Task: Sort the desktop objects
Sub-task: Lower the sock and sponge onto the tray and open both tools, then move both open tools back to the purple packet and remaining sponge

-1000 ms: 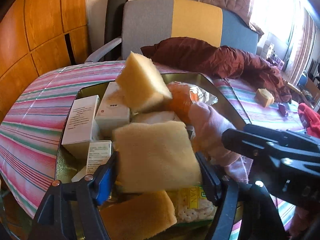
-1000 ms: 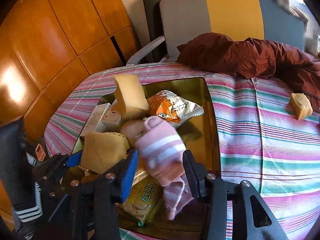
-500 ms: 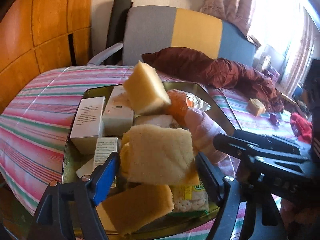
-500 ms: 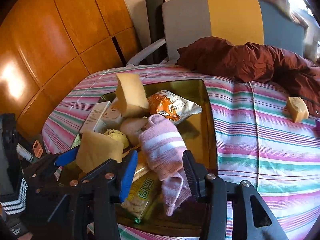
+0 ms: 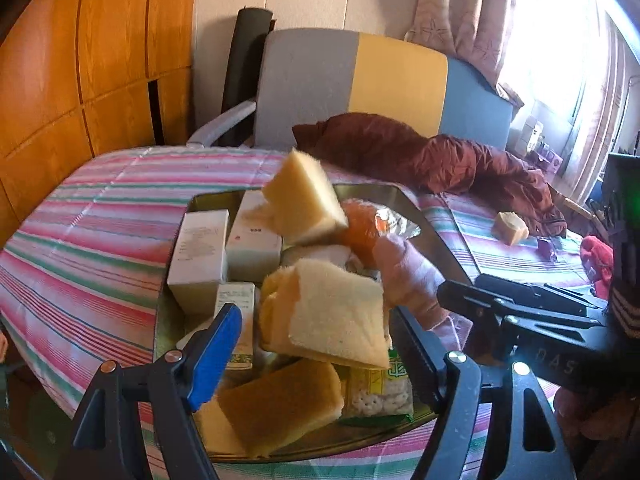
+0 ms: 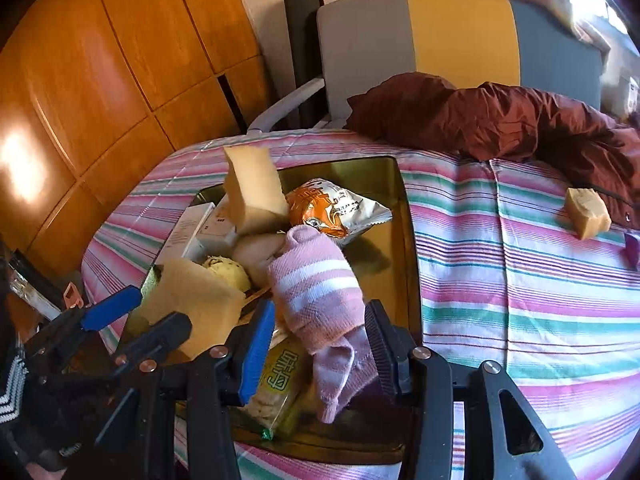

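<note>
A gold metal tray [image 5: 372, 190] on the striped tablecloth holds a pile of objects. A pale yellow sponge [image 5: 336, 312] lies tilted on the pile. My left gripper [image 5: 316, 314] is open just behind it, its pads clear of the sponge. A pink striped sock [image 6: 316, 292] stands between the jaws of my right gripper [image 6: 319, 307], over the tray's near right part. Those jaws are opening, but both pads still touch the sock, whose lower end dangles. In the left wrist view the sock [image 5: 404, 272] sticks out from the right gripper's fingers [image 5: 460, 292].
The tray also holds an upright sponge [image 5: 304, 200], an orange snack bag [image 6: 328, 212], white boxes [image 5: 200, 248], a brown sponge [image 5: 280, 400] and a cracker pack [image 6: 280, 380]. A loose sponge [image 6: 586, 212] lies on the cloth to the right, near a maroon jacket [image 6: 500, 120] and a chair.
My left gripper opened off the pale sponge and drew back and up, leaving the sponge on the pile. My right gripper's jaws widened slightly around the sock and stayed in place.
</note>
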`<action>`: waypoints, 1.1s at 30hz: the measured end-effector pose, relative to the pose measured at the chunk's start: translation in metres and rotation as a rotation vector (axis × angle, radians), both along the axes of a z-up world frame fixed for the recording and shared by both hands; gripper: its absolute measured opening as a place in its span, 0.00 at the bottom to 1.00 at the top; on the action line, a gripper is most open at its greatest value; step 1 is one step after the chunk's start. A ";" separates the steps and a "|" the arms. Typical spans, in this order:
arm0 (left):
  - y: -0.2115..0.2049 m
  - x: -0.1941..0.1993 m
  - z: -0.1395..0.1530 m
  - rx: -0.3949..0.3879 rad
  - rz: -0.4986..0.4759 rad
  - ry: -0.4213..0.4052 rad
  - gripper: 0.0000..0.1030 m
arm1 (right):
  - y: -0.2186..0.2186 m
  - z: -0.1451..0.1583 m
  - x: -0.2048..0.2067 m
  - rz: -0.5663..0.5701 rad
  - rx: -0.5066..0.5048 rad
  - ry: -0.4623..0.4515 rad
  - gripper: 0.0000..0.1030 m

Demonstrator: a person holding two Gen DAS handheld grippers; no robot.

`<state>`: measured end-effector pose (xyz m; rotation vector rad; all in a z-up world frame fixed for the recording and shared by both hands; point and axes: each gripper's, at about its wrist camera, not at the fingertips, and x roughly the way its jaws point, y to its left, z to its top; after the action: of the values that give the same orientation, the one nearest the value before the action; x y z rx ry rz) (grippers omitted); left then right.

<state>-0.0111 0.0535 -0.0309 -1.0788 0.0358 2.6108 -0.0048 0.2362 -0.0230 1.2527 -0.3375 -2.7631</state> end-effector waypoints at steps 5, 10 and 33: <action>0.002 0.008 0.013 -0.019 0.003 0.030 0.75 | 0.002 0.008 0.013 -0.021 0.015 0.030 0.64; 0.001 0.012 0.024 -0.033 0.021 0.048 0.75 | 0.005 0.017 0.029 -0.043 0.039 0.071 0.77; 0.008 0.016 0.058 -0.081 0.114 0.165 0.75 | 0.063 0.048 0.071 -0.128 0.199 0.221 0.99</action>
<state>0.0046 0.0619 0.0269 -0.9134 0.1220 2.8176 0.0663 0.2994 0.0251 0.9761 -0.1308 -3.0722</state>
